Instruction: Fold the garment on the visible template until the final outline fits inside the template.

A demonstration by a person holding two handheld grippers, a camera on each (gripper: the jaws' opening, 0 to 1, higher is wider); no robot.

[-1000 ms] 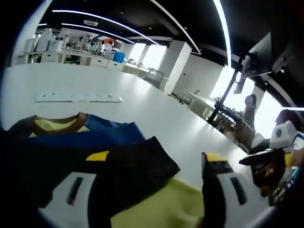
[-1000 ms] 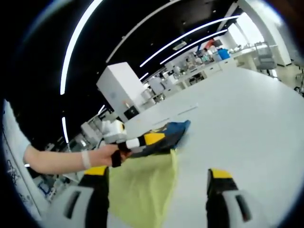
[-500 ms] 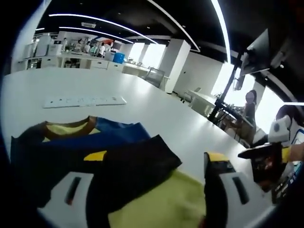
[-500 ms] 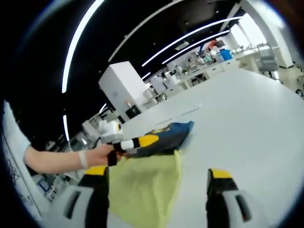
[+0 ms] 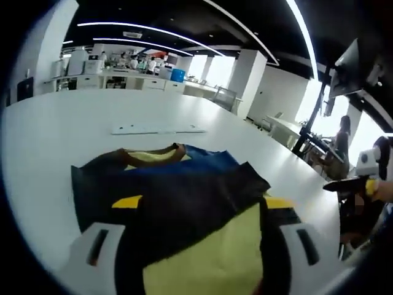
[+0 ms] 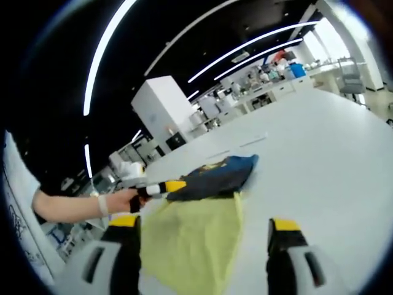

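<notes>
Left gripper (image 5: 199, 246) under garment (image 5: 178, 190) edge (lifted)

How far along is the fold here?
Done: little that shows. The dark blue and yellow garment lies partly bunched on the white table. In hand: its yellow part lies between the left gripper jaws, with the right gripper beside it. Left: folding; whether a template is there cannot be told.

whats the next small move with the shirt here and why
Probably carry the held hem forward toward the collar and lay it down. The shirt lies on the white table with its yellow lining lifted between the left gripper and the right gripper, so the fold looks only half made.
</notes>
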